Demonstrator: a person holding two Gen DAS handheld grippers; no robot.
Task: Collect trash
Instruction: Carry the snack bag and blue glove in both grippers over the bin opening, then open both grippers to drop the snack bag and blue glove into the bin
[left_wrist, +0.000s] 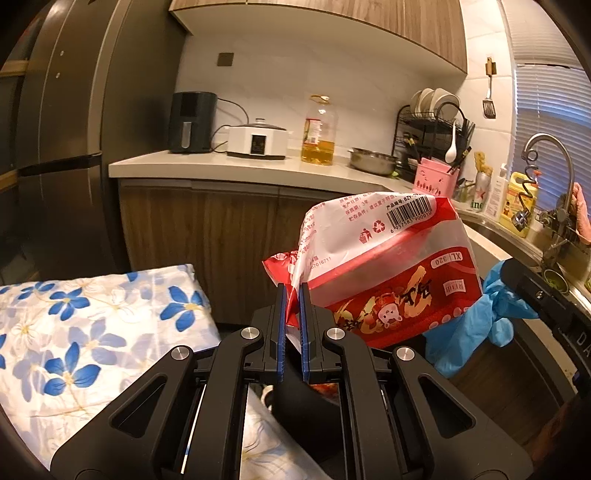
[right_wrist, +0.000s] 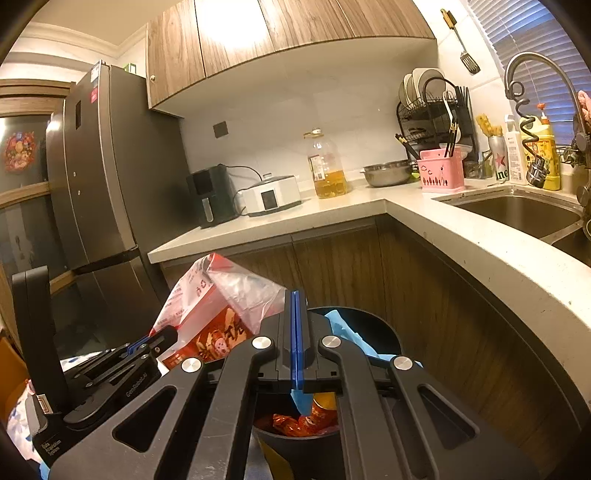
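We hold the red-and-white wrapper (left_wrist: 384, 266) pinched in the left gripper (left_wrist: 291, 295) and a blue glove (right_wrist: 347, 330) clamped in the right gripper (right_wrist: 296, 306), both over the black bin (right_wrist: 376, 332); next, we judge, release both in.

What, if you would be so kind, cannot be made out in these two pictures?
- Trash bin: in the right wrist view the right gripper covers most of its contents; the left wrist view shows none.
- Blue glove: how it is held; the red and white bag and the frame edge hide that.
- Small print on the bag: unreadable.
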